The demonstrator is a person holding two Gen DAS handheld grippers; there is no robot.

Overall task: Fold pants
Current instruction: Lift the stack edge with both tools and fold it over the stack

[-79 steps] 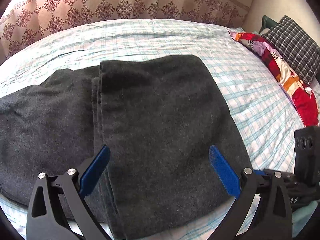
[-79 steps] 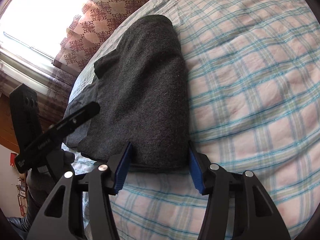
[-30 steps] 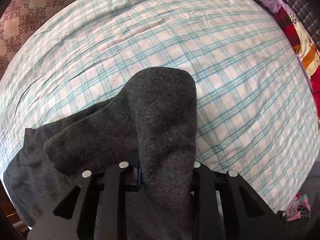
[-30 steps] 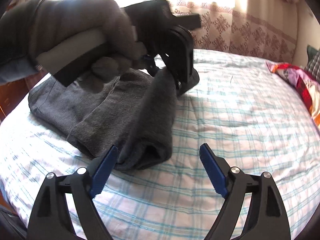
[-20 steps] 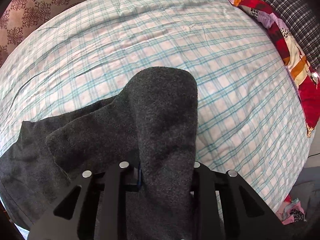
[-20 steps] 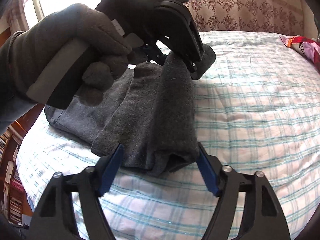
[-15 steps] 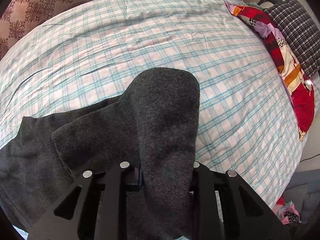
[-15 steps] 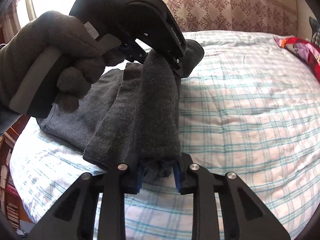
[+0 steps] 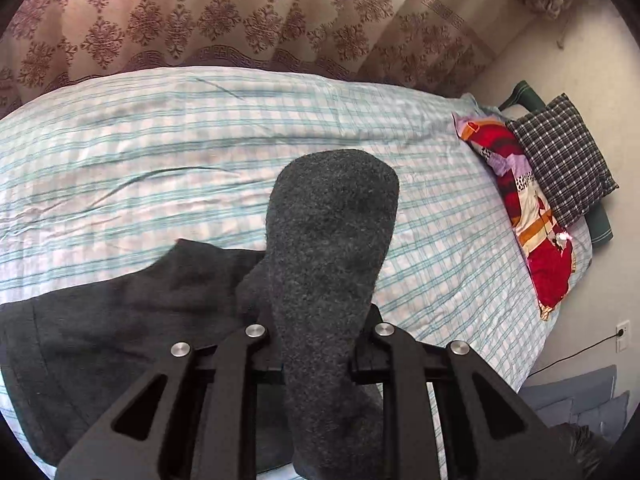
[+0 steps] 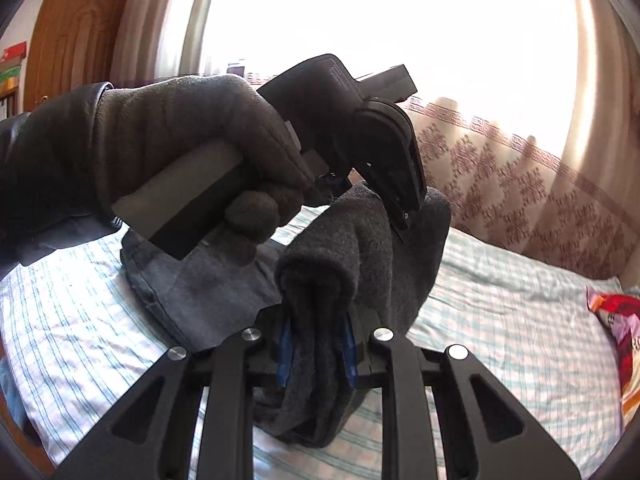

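Pants [image 9: 328,248], dark grey and woolly, are pinched in both grippers and lifted off the bed [image 9: 160,140] at one end; the other end lies flat on the checked sheet at the lower left of the left wrist view.

In that view the left gripper [image 9: 320,344] has its jaws drawn in tight on a thick fold of the cloth, which rises in a rounded hump above the fingers and hides the pads.

In the right wrist view the right gripper [image 10: 316,344] pinches another bunch of the pants [image 10: 360,264], with its blue pads [image 10: 285,344] pressed against the cloth on both sides. Just beyond it a gloved hand [image 10: 192,136] holds the left gripper [image 10: 404,208] by its grey handle, its black fingers clamped down on the top of the same fold. Small white lettering runs along that gripper's black body (too small and blurred to read).

At the far right of the bed lie a red patterned pillow [image 9: 524,216] and, touching it, a black-and-white checked cushion [image 9: 560,160]. A brown curtain [image 9: 200,20] with a floral print hangs behind the bed. On the wall at the lower right sits a socket [image 9: 622,332] with a cord plugged in. A wooden door [image 10: 72,40] stands at the left of the bright window [image 10: 380,20].
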